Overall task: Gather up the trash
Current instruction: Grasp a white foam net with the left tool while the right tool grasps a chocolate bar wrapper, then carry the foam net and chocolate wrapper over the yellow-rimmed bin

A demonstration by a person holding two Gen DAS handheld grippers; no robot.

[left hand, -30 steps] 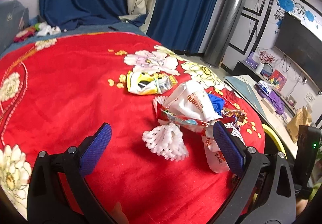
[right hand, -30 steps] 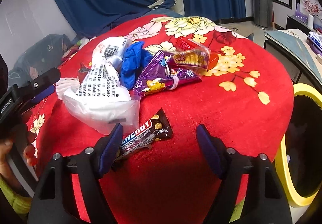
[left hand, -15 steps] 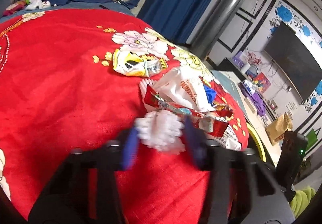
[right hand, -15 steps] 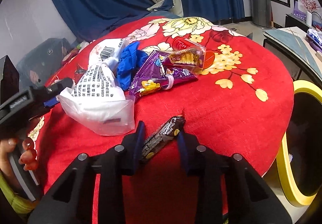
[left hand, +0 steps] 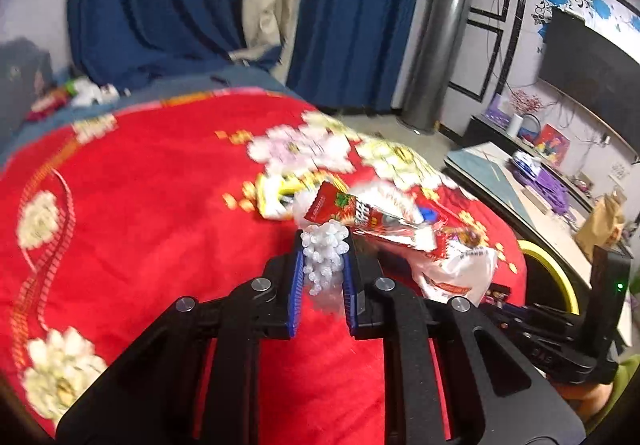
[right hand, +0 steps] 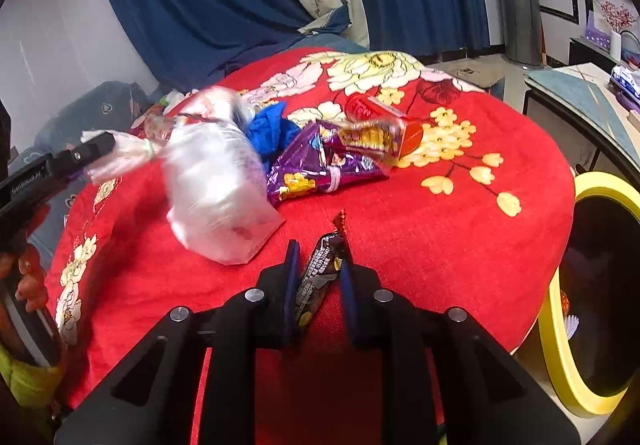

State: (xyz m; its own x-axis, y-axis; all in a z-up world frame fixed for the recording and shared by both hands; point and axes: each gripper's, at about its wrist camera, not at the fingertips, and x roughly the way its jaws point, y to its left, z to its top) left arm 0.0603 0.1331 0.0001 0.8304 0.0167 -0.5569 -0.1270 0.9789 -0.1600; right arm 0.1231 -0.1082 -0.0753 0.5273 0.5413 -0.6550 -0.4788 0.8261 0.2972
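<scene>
Left gripper (left hand: pixel 322 265) closing on white foam net (left hand: pixel 322 262); right gripper (right hand: pixel 318 277) closing on dark snack wrapper (right hand: pixel 320 272); yellow-rimmed bin (right hand: pixel 560 329) beside table.

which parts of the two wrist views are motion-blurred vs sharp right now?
Left wrist view: red floral cloth and yellow wrapper smeared; left claw, closing on the white foam net, stays sharp. Right wrist view: clear plastic bag and red snack packet blurred; right claw, closing on the dark candy bar wrapper, crisp. Both show fisheye bending and black corners.
</scene>
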